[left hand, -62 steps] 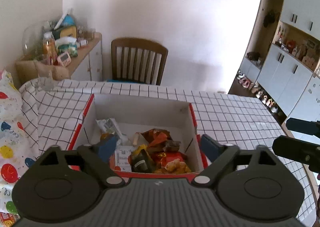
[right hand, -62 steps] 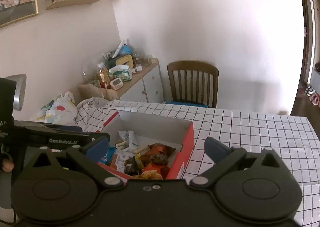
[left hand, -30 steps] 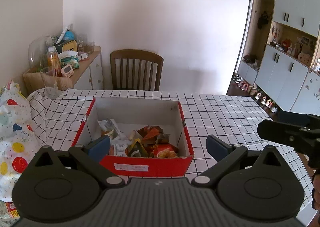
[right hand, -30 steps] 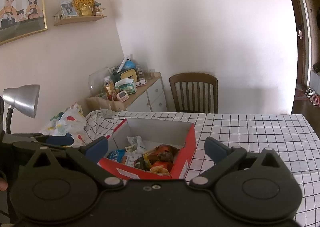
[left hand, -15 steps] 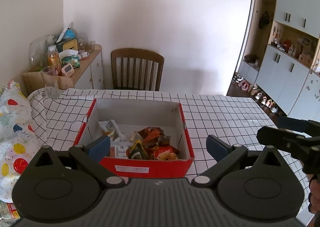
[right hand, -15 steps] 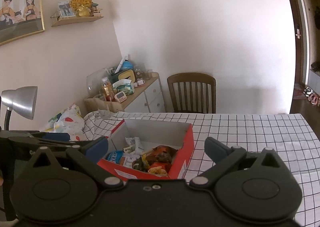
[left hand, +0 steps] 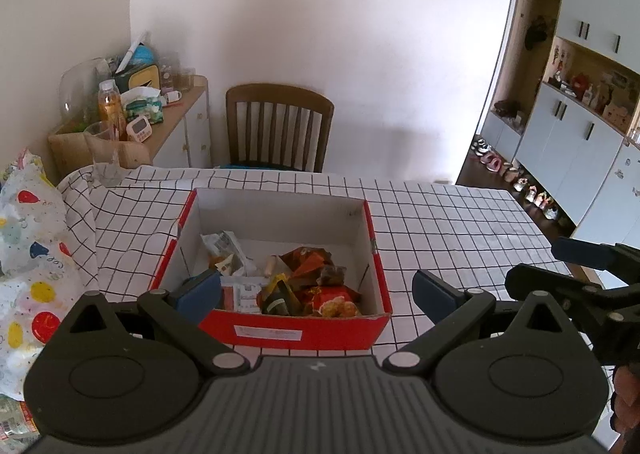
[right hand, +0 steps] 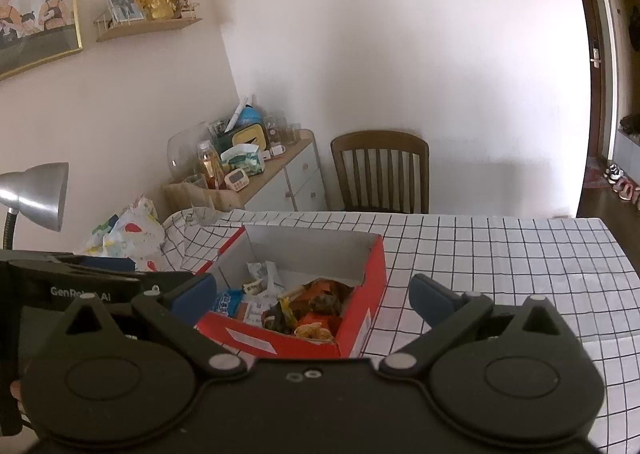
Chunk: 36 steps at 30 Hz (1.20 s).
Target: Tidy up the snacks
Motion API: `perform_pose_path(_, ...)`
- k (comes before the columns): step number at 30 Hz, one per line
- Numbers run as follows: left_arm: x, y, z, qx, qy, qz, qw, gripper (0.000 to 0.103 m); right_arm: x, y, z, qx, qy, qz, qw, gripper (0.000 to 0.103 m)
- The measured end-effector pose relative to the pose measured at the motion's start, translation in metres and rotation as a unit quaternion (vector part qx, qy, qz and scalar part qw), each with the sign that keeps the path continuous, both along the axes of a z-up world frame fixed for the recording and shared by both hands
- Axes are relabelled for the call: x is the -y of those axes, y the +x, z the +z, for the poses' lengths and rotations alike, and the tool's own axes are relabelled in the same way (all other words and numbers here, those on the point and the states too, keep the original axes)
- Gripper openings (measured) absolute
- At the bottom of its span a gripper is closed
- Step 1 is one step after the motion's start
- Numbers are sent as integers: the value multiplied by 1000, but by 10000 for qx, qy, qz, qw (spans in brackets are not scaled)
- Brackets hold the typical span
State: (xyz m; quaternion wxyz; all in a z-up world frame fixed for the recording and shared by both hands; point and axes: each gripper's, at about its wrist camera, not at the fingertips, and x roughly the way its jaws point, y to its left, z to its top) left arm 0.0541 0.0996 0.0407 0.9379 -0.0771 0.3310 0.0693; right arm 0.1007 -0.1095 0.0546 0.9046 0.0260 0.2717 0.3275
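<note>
A red cardboard box (left hand: 304, 330) with white inner walls stands on the checked tablecloth and holds several snack packets (left hand: 308, 286). It also shows in the right wrist view (right hand: 360, 302), with its snacks (right hand: 304, 310). My left gripper (left hand: 316, 294) is open and empty, held back from the box's near side. My right gripper (right hand: 312, 296) is open and empty, to the right of the box. The right gripper shows at the right edge of the left wrist view (left hand: 576, 274). The left gripper shows at the left of the right wrist view (right hand: 80, 282).
A wooden chair (left hand: 280, 126) stands behind the table. A cabinet (left hand: 176, 122) with bottles and clutter is at the back left. A colourful dotted bag (left hand: 28, 254) lies at the table's left end. A grey lamp (right hand: 36, 194) is on the left.
Both grippers have drawn back and up from the box, which now sits farther away in both views. Both stay open and empty.
</note>
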Motion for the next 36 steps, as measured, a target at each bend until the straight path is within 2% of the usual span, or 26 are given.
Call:
perform_pose_path(12,-7,1,21,-27,-110,111,9999,103,-6,3,14,-7,-76,22,10000,103)
perform_pose_path(29,-9,1,18,-231,-161,269,9992,103,-8,0,19,-127,-99,85,9998,103)
perform_pose_path(36,-6,0,18,-249,-154,135,9995,103,-8,1,18,-160,-105,89,9998,103)
